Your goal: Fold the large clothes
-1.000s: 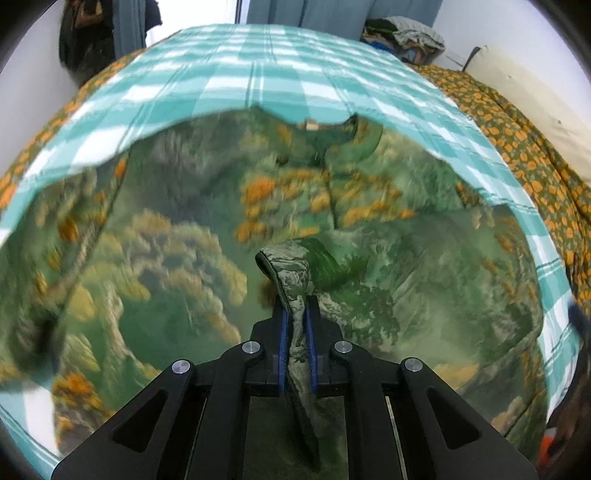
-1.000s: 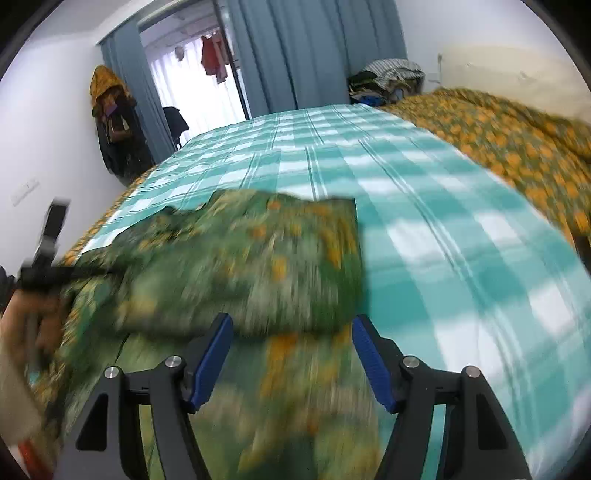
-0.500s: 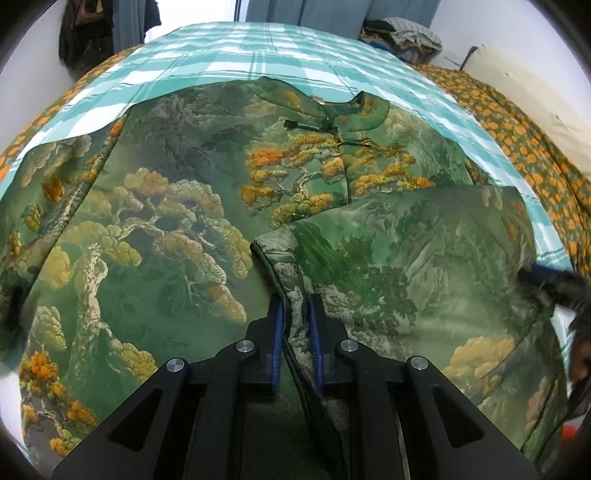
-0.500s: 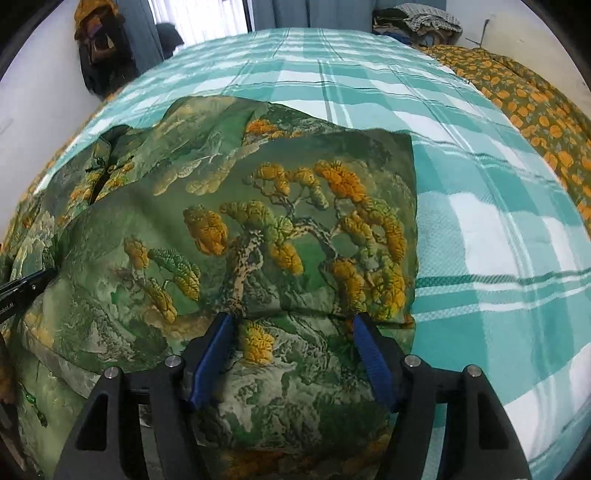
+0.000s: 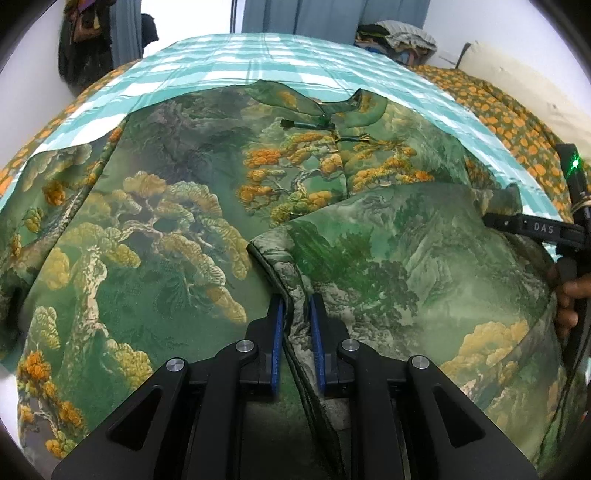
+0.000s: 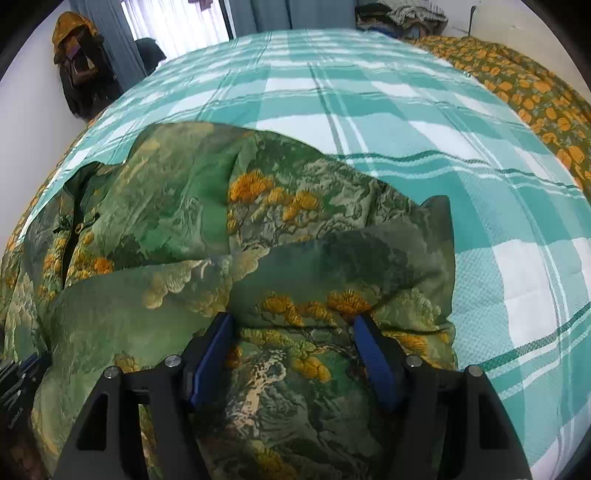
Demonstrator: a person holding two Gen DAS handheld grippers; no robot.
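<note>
A large green garment (image 5: 177, 229) printed with pine trees and orange blossoms lies spread on a teal checked bed cover (image 5: 258, 55). Its collar with knot buttons (image 5: 325, 122) points to the far side. One side panel (image 5: 388, 251) is folded over onto the middle. My left gripper (image 5: 295, 314) is shut on the edge of that folded panel. My right gripper (image 6: 291, 332) is open, its blue pads (image 6: 218, 343) resting on the folded cloth (image 6: 295, 258) near the garment's right edge. The right gripper's body also shows in the left wrist view (image 5: 532, 229).
The teal checked cover (image 6: 369, 92) stretches far beyond the garment. An orange-flowered quilt (image 6: 535, 92) lies along the right side. A pile of clothes (image 5: 395, 33) sits at the far end. Dark bags hang on the wall at the left (image 6: 81, 66).
The side panel has been laid over the garment's middle and now lies flat. My right gripper has settled low onto the cloth. My left gripper's jaws have parted slightly, still holding the edge.
</note>
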